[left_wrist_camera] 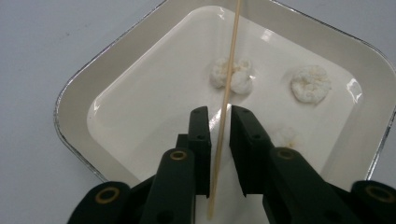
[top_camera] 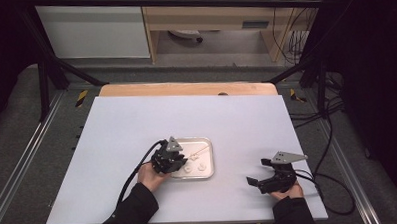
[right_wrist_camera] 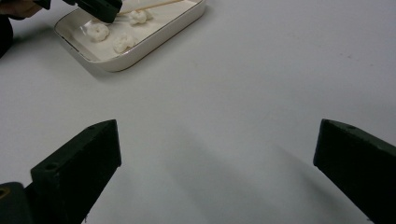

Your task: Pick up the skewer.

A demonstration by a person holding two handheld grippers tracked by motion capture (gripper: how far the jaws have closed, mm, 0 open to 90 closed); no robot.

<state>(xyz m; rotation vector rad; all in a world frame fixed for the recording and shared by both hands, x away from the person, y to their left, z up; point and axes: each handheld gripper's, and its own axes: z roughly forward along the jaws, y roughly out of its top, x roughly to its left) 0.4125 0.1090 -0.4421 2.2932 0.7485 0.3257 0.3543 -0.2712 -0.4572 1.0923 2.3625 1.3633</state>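
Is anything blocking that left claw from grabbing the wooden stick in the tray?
Nothing visible is. The stick already lies between the left gripper jaws, with small gaps on both sides. The white lumps sit farther along the tray, beyond the jaw tips.

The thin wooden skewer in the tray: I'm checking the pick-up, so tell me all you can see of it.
The thin wooden skewer is a pale, straight, round stick. It lies slanted in the shallow white metal tray, its far part crossing one of the white puffy lumps. Its near end sits between the black jaws of the left gripper, which stand narrowly apart beside it; a sliver of gap shows on each side, so no firm grip is visible.
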